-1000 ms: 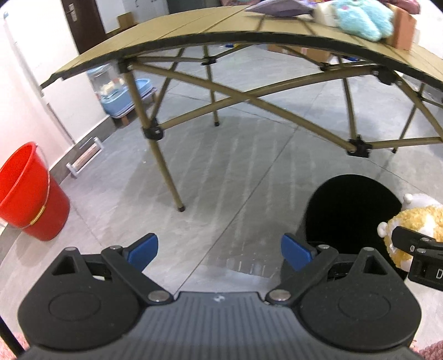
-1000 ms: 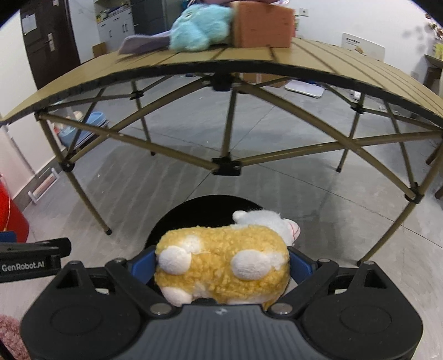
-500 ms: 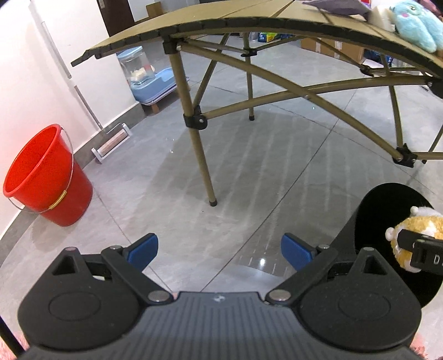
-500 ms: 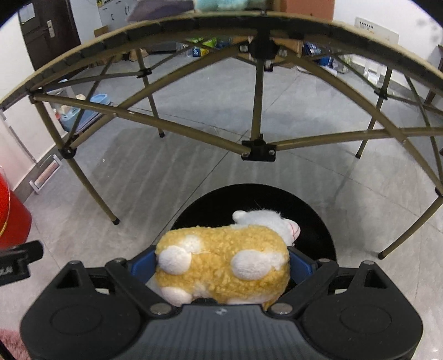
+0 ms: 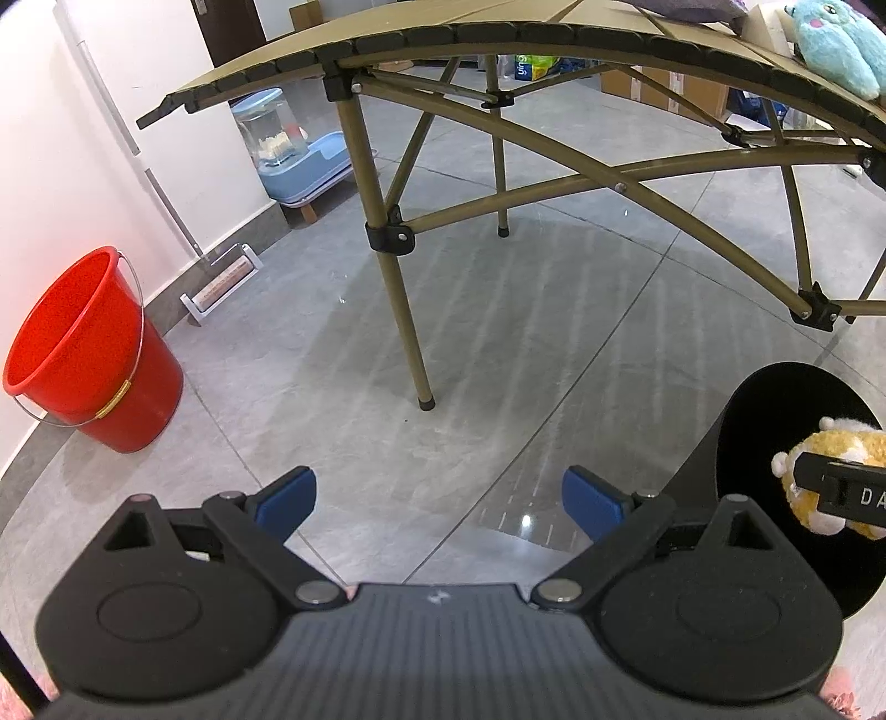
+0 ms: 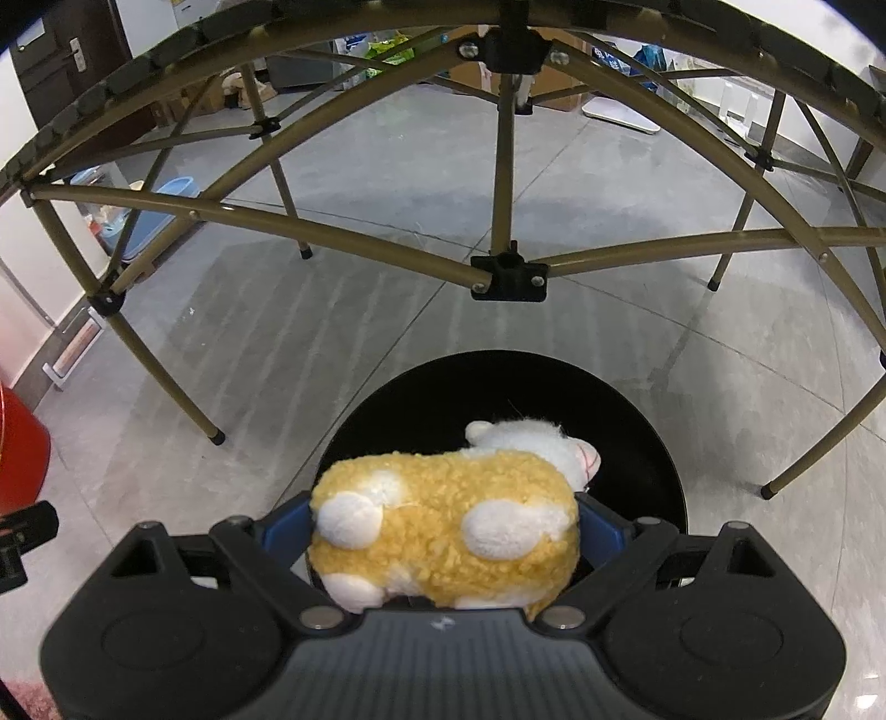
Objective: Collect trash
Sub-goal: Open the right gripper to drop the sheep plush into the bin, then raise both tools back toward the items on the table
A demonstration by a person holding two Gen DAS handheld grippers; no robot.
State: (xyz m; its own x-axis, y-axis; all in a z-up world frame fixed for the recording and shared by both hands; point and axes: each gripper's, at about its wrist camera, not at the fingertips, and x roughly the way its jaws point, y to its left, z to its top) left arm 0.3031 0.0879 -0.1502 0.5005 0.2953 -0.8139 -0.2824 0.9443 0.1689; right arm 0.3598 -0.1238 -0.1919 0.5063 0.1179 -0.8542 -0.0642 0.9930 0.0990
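Right gripper point(image 6: 443, 526) pinches plush sheep point(image 6: 443, 531) over bin rim point(image 6: 637, 404) (bare floor around); left gripper point(image 5: 437, 498) spread.

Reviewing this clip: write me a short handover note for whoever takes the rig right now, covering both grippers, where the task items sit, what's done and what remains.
Right gripper: shut on the yellow-and-white plush toy, held sideways between the blue pads, directly over the open mouth of the black bin.
Left gripper: open, empty, pointing at bare floor left of the bin.
Bin stands on the floor in front of the folding table; its inside looks dark, contents cannot be told.
Done: toy picked up and brought above the bin.
Left: open the right jaws to drop it in. A blue plush toy and other items lie on the table, probably next.
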